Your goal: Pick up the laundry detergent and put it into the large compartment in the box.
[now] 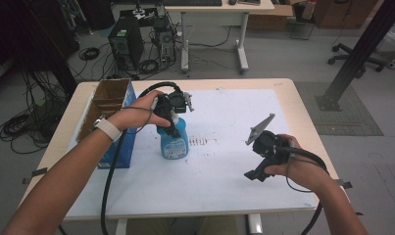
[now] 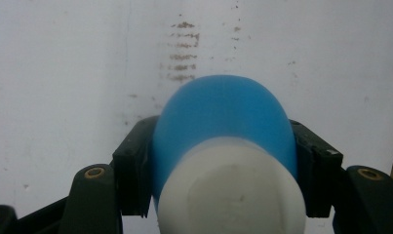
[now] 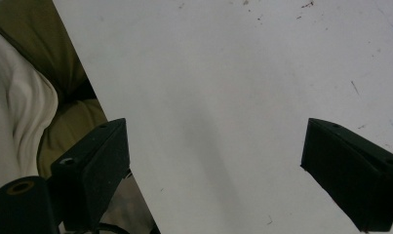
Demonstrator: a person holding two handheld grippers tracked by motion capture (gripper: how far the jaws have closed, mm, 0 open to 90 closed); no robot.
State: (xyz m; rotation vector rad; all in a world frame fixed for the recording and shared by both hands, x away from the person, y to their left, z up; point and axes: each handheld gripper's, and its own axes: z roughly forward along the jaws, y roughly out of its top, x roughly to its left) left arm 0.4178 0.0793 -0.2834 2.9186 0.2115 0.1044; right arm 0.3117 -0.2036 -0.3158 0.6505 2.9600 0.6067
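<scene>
A blue spray bottle point(image 1: 175, 143) stands upright on the white sheet left of the table's middle. My left gripper point(image 1: 172, 128) comes down on it from above and is shut on its upper part. In the left gripper view the black pads point(image 2: 133, 165) press both sides of the blue bottle point(image 2: 223, 112), just below its white cap point(image 2: 233, 195). My right gripper point(image 1: 252, 175) hovers low over the sheet at the front right. In the right gripper view the right gripper point(image 3: 218, 158) is open, with nothing but white sheet between its jaws.
An open cardboard box point(image 1: 108, 99) with a blue side sits at the table's left edge, close to the bottle. A white sheet point(image 1: 224, 186) covers most of the tabletop, with dark smudges point(image 1: 200, 142) beside the bottle. The person's lap point(image 3: 18, 97) lies beyond the front edge.
</scene>
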